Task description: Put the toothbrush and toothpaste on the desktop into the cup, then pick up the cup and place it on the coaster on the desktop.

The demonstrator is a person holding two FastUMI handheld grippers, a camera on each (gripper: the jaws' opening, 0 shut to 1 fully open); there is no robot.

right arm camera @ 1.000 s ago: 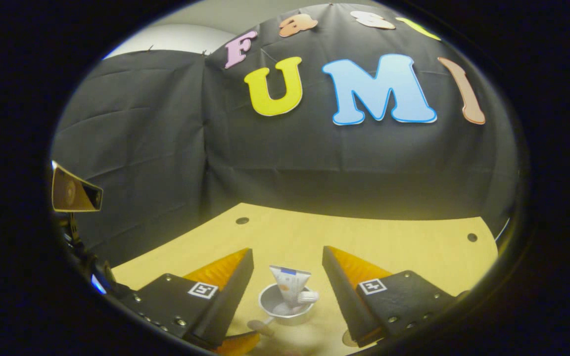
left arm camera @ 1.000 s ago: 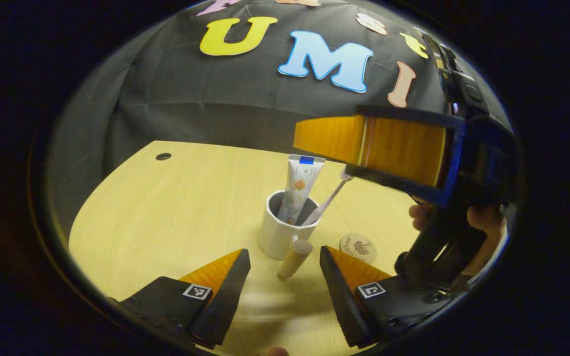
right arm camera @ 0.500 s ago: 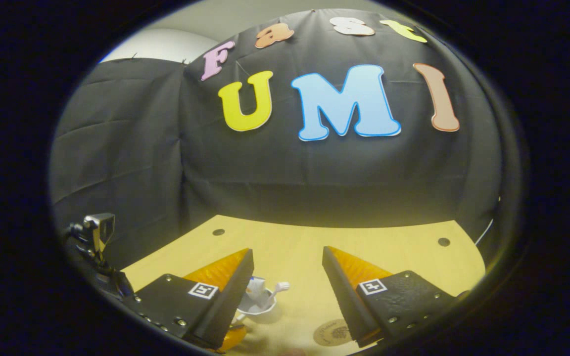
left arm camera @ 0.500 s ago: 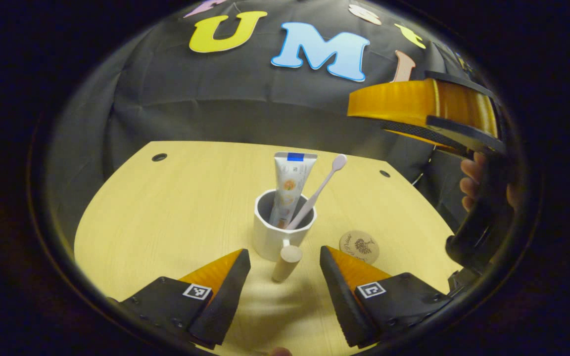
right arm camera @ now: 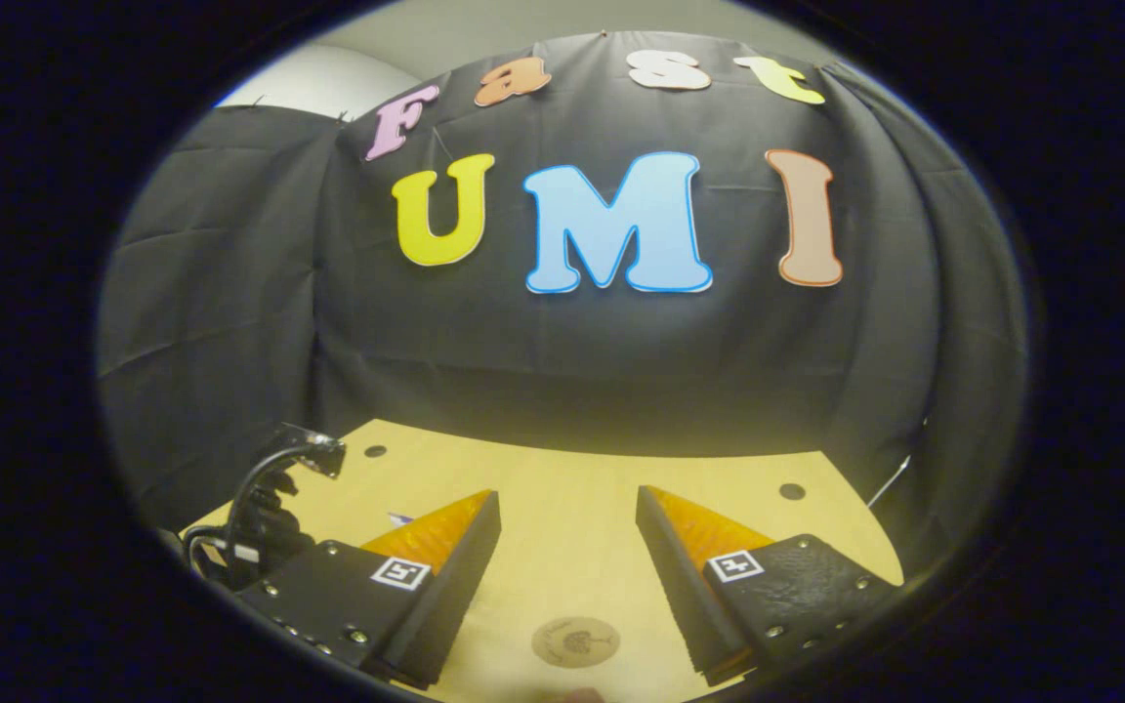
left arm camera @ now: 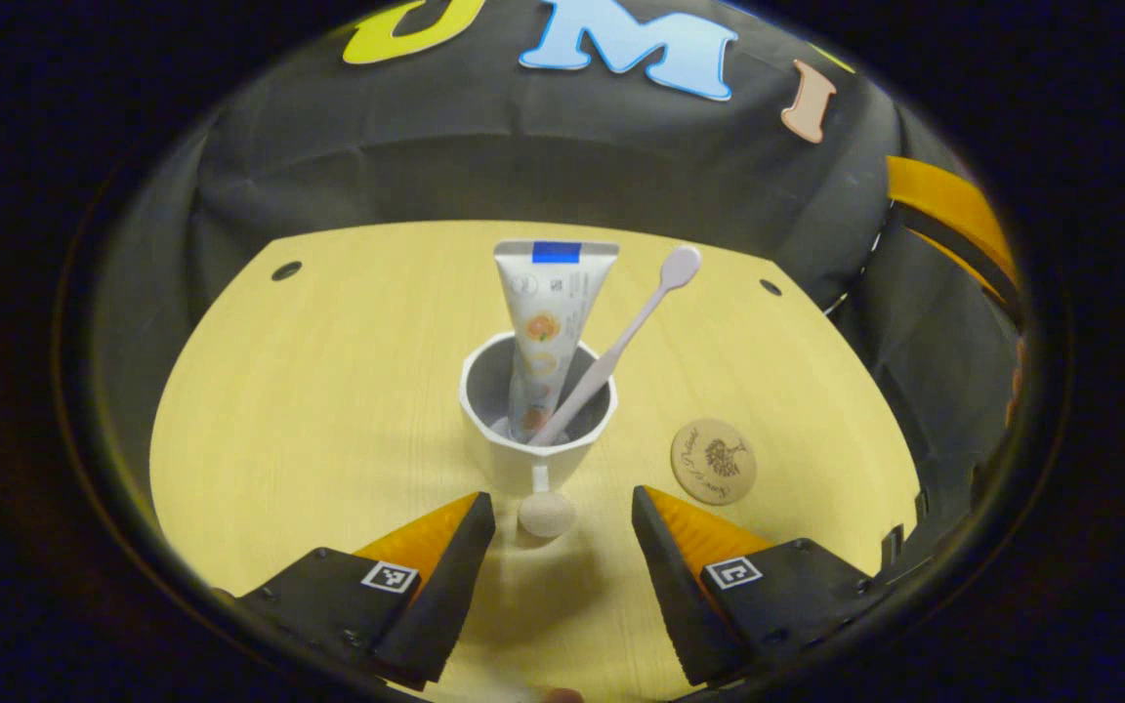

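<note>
A white cup (left arm camera: 535,451) stands in the middle of the wooden desktop (left arm camera: 328,391), with a white toothpaste tube (left arm camera: 541,332) and a pale toothbrush (left arm camera: 621,342) upright inside it. Its wooden handle (left arm camera: 546,513) points toward my left gripper (left arm camera: 562,513), which is open just in front of the cup, the handle lying between its fingers untouched. A round wooden coaster (left arm camera: 713,461) lies on the desktop to the right of the cup. My right gripper (right arm camera: 567,527) is open and holds nothing, raised above the desktop with the coaster (right arm camera: 575,641) below it.
Round cable holes (left arm camera: 286,270) mark the desktop's far corners. The other gripper's body (left arm camera: 953,220) hangs at the right edge of the left gripper view. A black mount with cables (right arm camera: 270,508) sits at the left in the right gripper view.
My right gripper has pulled away to the right and off the cup. My left gripper has come closer to the cup, its handle now between the fingers.
</note>
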